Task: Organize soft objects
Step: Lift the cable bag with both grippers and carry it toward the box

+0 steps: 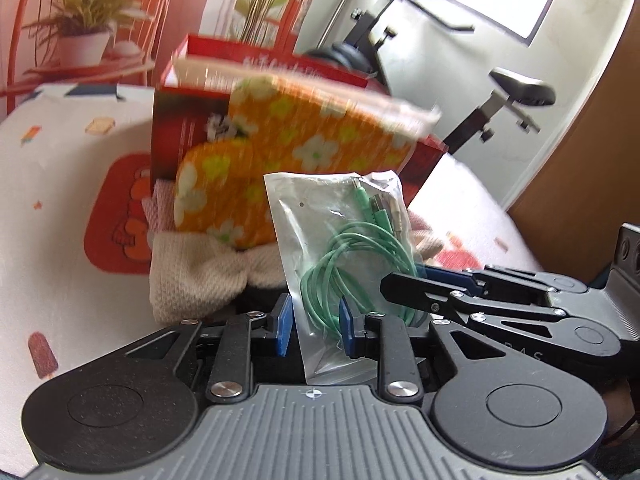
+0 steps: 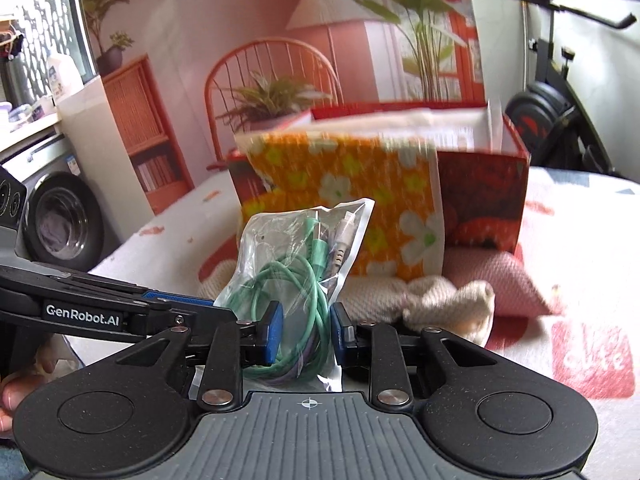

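A clear plastic bag of coiled green cables (image 1: pixel 340 232) (image 2: pixel 296 248) stands upright between both grippers. In the left wrist view my left gripper (image 1: pixel 316 330) is shut on its lower part, blue pads on either side. My right gripper (image 1: pixel 404 280) reaches in from the right to the same bag. The right wrist view has my right gripper (image 2: pixel 306 330) shut on the bag's lower half, with my left gripper (image 2: pixel 216 308) coming in from the left. Behind the bag lie an orange flowered cloth (image 1: pixel 304 136) (image 2: pixel 352 184), a cream knit piece (image 1: pixel 192 276) (image 2: pixel 440 296) and a pink knit piece (image 2: pixel 496 276).
A red open box (image 1: pixel 188 128) (image 2: pixel 480 184) stands behind the cloth, which drapes over its front. All rest on a white printed cover (image 1: pixel 60 184) (image 2: pixel 580 280). An exercise bike (image 1: pixel 512 92) (image 2: pixel 552 80) is beyond the far edge, a washing machine (image 2: pixel 60 216) to the left.
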`<state>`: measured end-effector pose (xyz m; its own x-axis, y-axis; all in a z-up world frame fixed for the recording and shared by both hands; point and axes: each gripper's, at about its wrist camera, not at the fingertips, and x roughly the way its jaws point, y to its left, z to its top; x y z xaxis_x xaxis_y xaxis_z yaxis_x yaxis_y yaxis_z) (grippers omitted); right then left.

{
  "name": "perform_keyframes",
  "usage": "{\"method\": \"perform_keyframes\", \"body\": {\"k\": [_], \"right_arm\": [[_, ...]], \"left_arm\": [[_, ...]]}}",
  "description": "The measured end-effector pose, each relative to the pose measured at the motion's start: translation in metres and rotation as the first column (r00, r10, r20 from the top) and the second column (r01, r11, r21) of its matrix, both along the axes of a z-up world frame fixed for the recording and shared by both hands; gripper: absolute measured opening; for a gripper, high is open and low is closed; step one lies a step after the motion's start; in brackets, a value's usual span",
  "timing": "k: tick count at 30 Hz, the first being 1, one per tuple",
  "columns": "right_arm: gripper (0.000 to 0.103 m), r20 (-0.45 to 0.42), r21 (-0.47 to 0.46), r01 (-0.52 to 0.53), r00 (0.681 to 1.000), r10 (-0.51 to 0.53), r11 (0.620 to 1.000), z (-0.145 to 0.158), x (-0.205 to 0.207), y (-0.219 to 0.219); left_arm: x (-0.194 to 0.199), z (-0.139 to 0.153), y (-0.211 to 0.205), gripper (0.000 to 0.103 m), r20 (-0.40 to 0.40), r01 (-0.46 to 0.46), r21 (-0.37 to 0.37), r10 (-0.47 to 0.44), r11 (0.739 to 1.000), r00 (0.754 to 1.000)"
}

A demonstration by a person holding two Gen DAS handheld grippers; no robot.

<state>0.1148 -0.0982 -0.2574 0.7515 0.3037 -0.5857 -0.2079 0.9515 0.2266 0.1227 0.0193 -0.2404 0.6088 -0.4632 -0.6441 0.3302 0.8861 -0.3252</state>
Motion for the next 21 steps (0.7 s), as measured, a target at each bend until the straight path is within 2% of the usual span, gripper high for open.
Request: {"method": "perform_keyframes", "body": {"k": [4, 10, 15, 21], "right_arm": [[0.023, 0.033, 0.035, 0.007, 0.999, -0.009, 0.999, 0.019, -0.001, -0.007], [0.023, 0.099, 0.03, -0.001, 0.995, -0.002, 1.0, 0.055, 0.014, -0.011], [0.024, 0.121, 0.067, 0.005, 0.993, -0.013, 0.998, 0.084, 0.041, -0.017], [0.024, 0.169, 0.062, 0.014, 0.985, -0.024, 0.998, 0.119, 0.09, -0.02]], "left_arm": [[-0.001, 0.023, -0.001, 0.027, 0.067, 0.018, -0.007, -0.018, 1.0, 0.998], [0.008, 0.055, 0.001, 0.027, 0.141, 0.023, -0.027, -0.019, 0.999, 0.99], [0.027, 0.083, 0.003, 0.027, 0.193, 0.021, -0.061, -0.009, 0.998, 0.981], [0.065, 0.113, -0.002, 0.027, 0.272, 0.026, -0.048, -0.012, 0.999, 0.962]]}}
